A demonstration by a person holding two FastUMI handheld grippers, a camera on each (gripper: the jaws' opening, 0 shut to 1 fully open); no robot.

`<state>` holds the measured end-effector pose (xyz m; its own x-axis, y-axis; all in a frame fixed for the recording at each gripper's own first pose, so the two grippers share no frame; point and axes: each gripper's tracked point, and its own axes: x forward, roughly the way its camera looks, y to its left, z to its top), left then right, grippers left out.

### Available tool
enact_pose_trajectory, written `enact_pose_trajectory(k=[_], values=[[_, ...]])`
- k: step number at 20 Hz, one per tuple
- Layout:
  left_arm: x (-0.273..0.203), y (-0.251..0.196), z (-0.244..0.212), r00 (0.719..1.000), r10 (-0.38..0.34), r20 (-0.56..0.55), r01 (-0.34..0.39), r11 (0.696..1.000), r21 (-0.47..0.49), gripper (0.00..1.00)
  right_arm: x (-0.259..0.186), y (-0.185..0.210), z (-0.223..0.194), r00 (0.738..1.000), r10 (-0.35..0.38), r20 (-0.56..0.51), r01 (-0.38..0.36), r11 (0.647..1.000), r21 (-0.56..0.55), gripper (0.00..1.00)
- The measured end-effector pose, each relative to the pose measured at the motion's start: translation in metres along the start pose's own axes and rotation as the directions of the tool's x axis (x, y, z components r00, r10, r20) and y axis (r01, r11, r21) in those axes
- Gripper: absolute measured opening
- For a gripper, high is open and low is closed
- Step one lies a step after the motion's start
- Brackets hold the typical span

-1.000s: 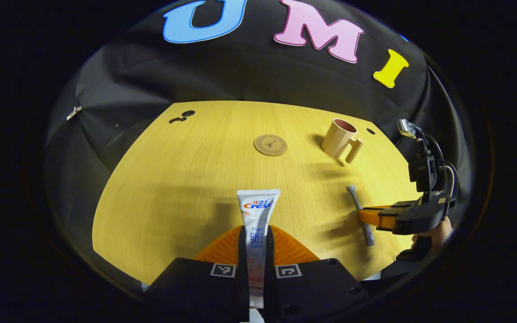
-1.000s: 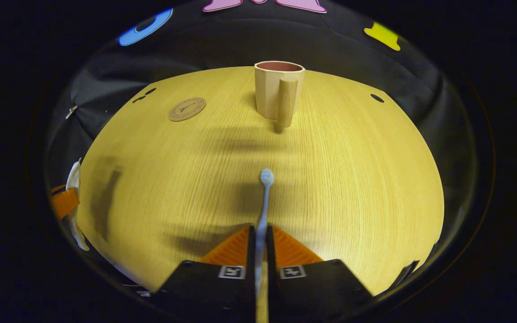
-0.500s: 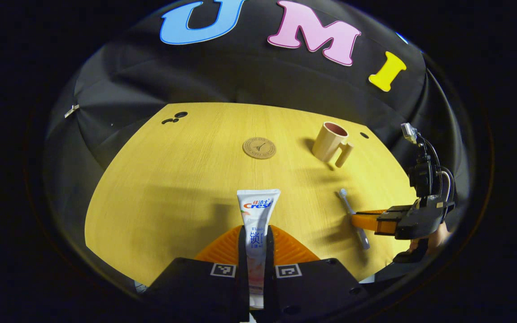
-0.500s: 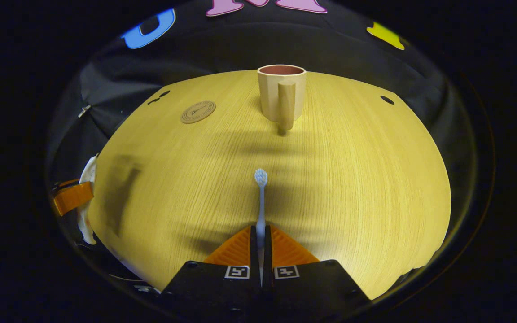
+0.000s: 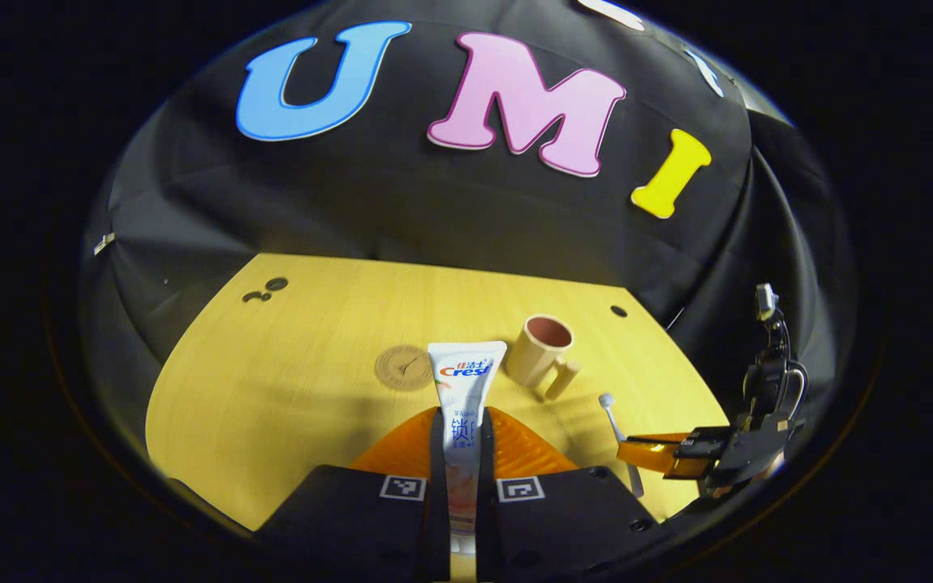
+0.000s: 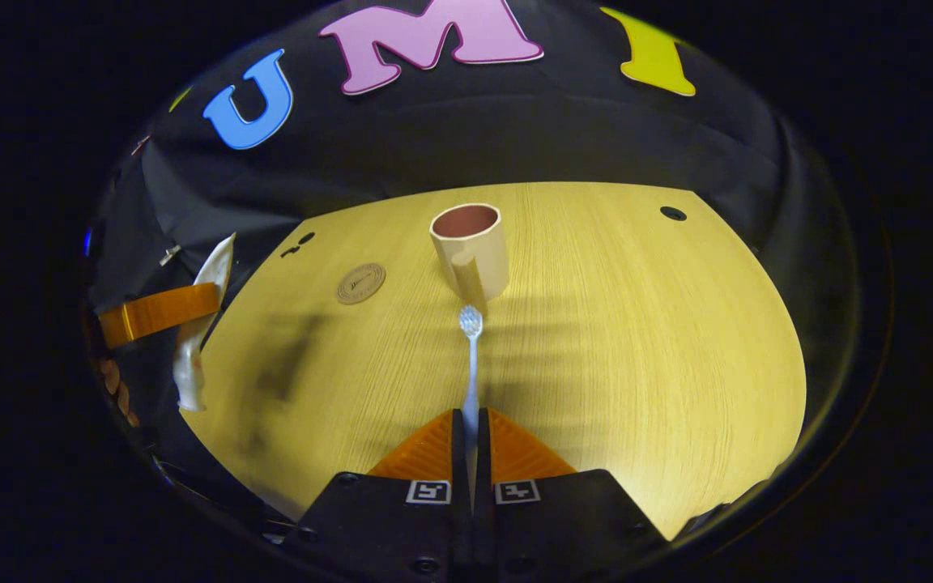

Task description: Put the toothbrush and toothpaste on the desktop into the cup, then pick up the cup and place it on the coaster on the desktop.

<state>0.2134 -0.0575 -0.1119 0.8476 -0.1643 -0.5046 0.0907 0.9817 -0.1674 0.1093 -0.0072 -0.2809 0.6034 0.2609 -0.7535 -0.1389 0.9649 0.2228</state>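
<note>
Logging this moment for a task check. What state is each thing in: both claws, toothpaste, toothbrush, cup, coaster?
Left claw: shut on the toothpaste, raised above the desktop.
Right claw: shut on the toothbrush, raised above the desktop.
Toothpaste: held, flat end pointing forward.
Toothbrush: held by its handle, bristle head forward, toward the cup.
Cup: upright on the desktop, empty.
Coaster: flat on the desktop, nothing on it.
</note>
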Motion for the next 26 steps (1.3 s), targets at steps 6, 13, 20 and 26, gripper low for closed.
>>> enact_pose_trajectory(k=[6,13,20,26], values=[[0.061,-0.057,0.073,0.988,-0.109,0.113,0.107,0.994,0.021,0.17,-0.011,-0.03,0.049,0.996,0.001,0.094,0.0,1.0,-0.003,0.05],[0.136,-0.11,0.129,0.945,-0.23,0.233,0.22,0.973,0.069,0.18,-0.018,-0.062,0.087,0.99,0.02,0.142,-0.029,0.998,0.061,0.05],[0.214,-0.125,0.114,0.924,-0.279,0.261,0.261,0.96,0.104,0.17,0.004,-0.089,0.082,0.994,0.01,0.108,-0.014,0.999,0.03,0.05],[0.235,-0.112,0.087,0.916,-0.277,0.29,0.249,0.96,0.13,0.18,0.021,-0.084,0.083,0.995,0.028,0.101,-0.032,0.999,0.04,0.05]])
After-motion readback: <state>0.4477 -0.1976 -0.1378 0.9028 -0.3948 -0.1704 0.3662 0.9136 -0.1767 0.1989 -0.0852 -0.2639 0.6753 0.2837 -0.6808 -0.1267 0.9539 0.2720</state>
